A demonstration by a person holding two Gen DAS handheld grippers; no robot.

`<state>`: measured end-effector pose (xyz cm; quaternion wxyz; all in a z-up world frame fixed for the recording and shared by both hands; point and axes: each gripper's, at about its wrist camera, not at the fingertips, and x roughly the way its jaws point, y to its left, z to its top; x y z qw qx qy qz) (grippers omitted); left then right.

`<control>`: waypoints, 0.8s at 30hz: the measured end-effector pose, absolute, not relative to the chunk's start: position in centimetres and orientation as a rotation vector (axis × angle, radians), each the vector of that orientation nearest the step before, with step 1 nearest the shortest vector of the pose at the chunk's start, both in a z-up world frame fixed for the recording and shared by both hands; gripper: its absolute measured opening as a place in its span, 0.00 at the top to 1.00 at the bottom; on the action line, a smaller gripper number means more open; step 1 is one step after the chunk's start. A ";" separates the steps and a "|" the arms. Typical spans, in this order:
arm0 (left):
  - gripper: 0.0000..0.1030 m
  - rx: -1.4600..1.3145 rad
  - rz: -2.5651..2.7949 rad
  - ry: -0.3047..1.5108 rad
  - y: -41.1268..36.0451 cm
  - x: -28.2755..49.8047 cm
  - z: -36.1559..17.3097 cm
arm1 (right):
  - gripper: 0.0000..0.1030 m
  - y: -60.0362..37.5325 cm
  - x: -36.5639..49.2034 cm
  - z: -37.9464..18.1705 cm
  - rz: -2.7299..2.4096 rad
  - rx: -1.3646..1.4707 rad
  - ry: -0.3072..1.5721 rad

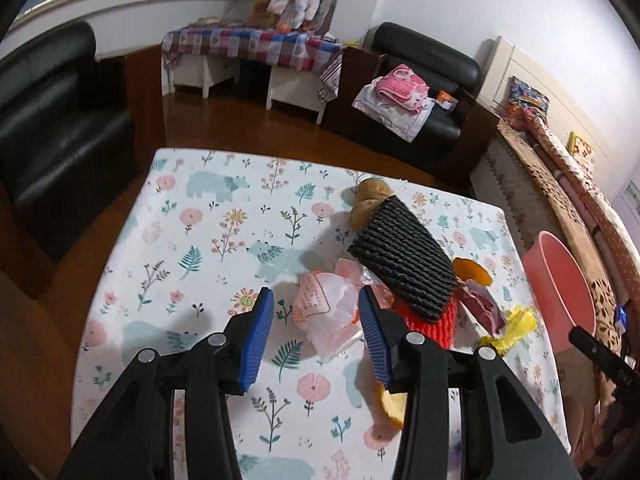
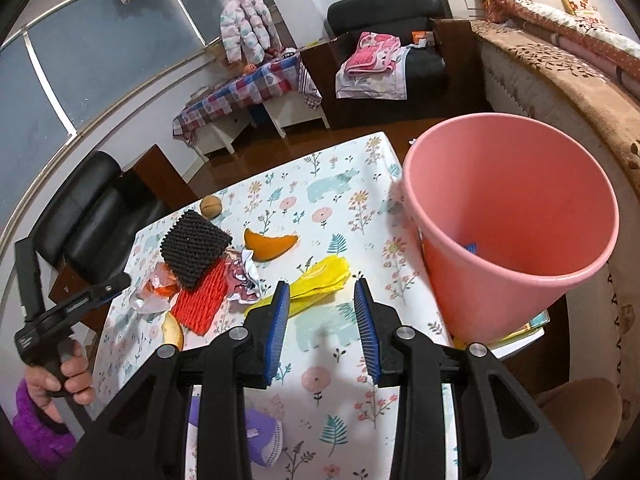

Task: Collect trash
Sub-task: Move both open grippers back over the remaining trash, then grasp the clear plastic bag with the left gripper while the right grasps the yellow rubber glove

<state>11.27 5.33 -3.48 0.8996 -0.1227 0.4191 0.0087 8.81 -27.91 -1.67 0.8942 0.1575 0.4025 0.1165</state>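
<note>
My left tool (image 1: 316,312) released, jaws straddling the pink wrapper (image 1: 332,316) mid-counter (image 1: 224,216) — lined up to pinch it. Right tool (image 2: 322,304) released, empty, over the yellow bag (image 2: 320,280); pink bin (image 2: 508,220) waits at the counter's right edge.

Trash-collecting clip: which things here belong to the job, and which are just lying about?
Job: pink bin, clear wrapper, yellow bag, black foam net, red foam net, orange peel.
Lying about: armchair, folded clothes, hanging jacket.
</note>
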 end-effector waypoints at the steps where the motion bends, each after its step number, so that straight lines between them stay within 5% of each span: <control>1: 0.58 -0.258 0.017 0.878 5.4 11.5 -3.8 | 0.67 -27.8 8.8 -1.8 0.248 0.338 0.841; 5: 0.61 -0.258 -0.017 0.910 5.0 11.8 -5.2 | 0.67 -27.2 9.1 -2.5 0.269 0.374 0.879; 6: 0.73 -0.256 -0.026 0.911 5.0 11.7 -5.4 | 0.67 -27.0 9.2 -2.7 0.274 0.381 0.892; 9: 0.80 -0.237 -0.044 0.901 4.8 11.3 -5.7 | 0.67 -26.2 9.7 -3.4 0.286 0.398 0.925; 10: 0.92 -0.228 -0.046 0.890 4.8 11.2 -5.6 | 0.67 -26.0 9.8 -3.5 0.291 0.405 0.932; 24: 0.95 -0.281 -0.077 0.789 6.9 8.4 -3.5 | 0.67 -25.3 13.5 -6.5 0.206 0.596 1.073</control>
